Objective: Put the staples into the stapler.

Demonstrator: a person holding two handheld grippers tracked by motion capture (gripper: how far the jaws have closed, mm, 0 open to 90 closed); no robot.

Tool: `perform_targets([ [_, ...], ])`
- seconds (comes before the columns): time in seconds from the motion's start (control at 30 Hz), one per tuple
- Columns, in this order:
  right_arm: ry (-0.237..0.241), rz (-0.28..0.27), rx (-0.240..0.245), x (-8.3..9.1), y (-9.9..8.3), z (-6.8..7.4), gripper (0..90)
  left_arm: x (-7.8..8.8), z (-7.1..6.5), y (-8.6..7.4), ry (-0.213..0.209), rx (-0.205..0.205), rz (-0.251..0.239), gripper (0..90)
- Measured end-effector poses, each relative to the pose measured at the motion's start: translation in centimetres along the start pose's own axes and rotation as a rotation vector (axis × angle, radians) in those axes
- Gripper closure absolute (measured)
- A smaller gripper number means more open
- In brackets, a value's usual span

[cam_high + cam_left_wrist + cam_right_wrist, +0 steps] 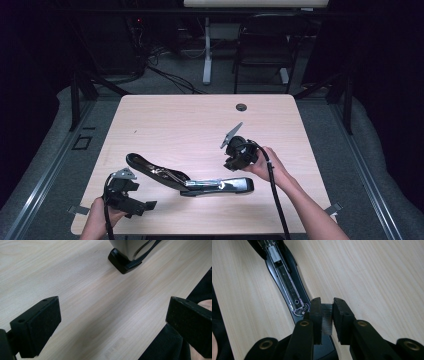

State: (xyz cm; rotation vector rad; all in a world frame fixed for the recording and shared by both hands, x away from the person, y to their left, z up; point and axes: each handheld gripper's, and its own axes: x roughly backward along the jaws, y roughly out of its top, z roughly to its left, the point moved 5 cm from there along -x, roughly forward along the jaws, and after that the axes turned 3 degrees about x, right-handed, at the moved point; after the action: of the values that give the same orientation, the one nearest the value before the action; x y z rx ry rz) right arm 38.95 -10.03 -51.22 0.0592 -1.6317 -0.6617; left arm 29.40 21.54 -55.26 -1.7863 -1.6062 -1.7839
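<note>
The right gripper (pixel 327 315), pinching what looks like a light, brittle staple strip (pixel 327 317) broadside, hovers at four o'clock of the opened stapler (pixel 287 282); left gripper (pixel 112 322) gapes empty.

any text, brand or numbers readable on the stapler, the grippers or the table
No text reads in any view.
Opened black and silver stapler: no legible brand or number, though the magazine is seen close up.
Light wooden table: a faint mark near the bottom edge, too blurred to read.
</note>
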Motion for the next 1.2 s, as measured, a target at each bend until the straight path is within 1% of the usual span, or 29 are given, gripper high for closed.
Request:
perform_targets([
  [0.13, 0.007, -0.006, 0.013, -0.2, 0.5, 0.2, 78.2, -0.1, 0.0, 0.0, 0.003, -0.004, 0.008, 0.4],
  [0.2, 0.010, -0.007, 0.016, -0.3, 0.7, 0.2, 78.2, -0.1, 0.1, -0.1, 0.013, -0.018, 0.017, 0.4],
  [0.23, 0.012, -0.006, 0.019, -0.3, 0.7, 0.3, 78.2, -0.2, 0.1, -0.1, 0.012, -0.003, 0.010, 0.4],
  [0.27, 0.015, -0.008, 0.025, -0.3, 0.8, 0.4, 78.2, -0.1, 0.1, -0.1, 0.012, -0.002, 0.008, 0.4],
  [0.4, 0.011, 0.008, 0.048, -0.2, 1.0, 0.6, 78.2, 0.0, 0.1, 0.0, 0.013, -0.008, -0.002, 0.4],
  [0.53, 0.011, 0.001, 0.058, -0.1, 1.7, 0.9, 78.2, 0.0, 0.0, 0.0, 0.014, -0.014, 0.005, 0.4],
  [0.67, 0.023, 0.001, 0.089, 0.0, 2.5, 1.4, 78.2, 0.0, 0.1, 0.0, 0.013, -0.007, 0.002, 0.4],
  [0.73, 0.023, 0.010, 0.102, -0.1, 2.7, 1.6, 78.2, 0.0, 0.1, 0.0, 0.013, -0.011, 0.003, 0.4],
  [0.77, 0.030, 0.001, 0.104, -0.3, 2.8, 1.7, 78.2, 0.0, 0.1, 0.0, 0.015, -0.014, 0.005, 0.4],
  [0.8, 0.027, 0.007, 0.108, -0.2, 2.9, 1.7, 78.3, 0.0, 0.1, 0.0, 0.016, -0.014, 0.006, 0.5],
  [0.93, 0.046, -0.004, 0.116, -0.5, 3.1, 2.0, 78.2, -0.1, 0.1, 0.0, 0.015, -0.009, 0.007, 0.4],
  [1.0, 0.047, -0.003, 0.125, -0.5, 3.2, 2.0, 78.2, -0.1, 0.1, 0.0, 0.016, -0.009, 0.008, 0.5],
  [1.07, 0.051, -0.006, 0.124, -0.6, 3.2, 2.0, 78.3, 0.0, 0.1, 0.0, 0.015, -0.012, 0.010, 0.4],
  [1.2, 0.059, 0.001, 0.135, -0.8, 3.3, 2.1, 78.2, 0.0, 0.1, -0.1, 0.017, -0.012, 0.013, 0.4],
])
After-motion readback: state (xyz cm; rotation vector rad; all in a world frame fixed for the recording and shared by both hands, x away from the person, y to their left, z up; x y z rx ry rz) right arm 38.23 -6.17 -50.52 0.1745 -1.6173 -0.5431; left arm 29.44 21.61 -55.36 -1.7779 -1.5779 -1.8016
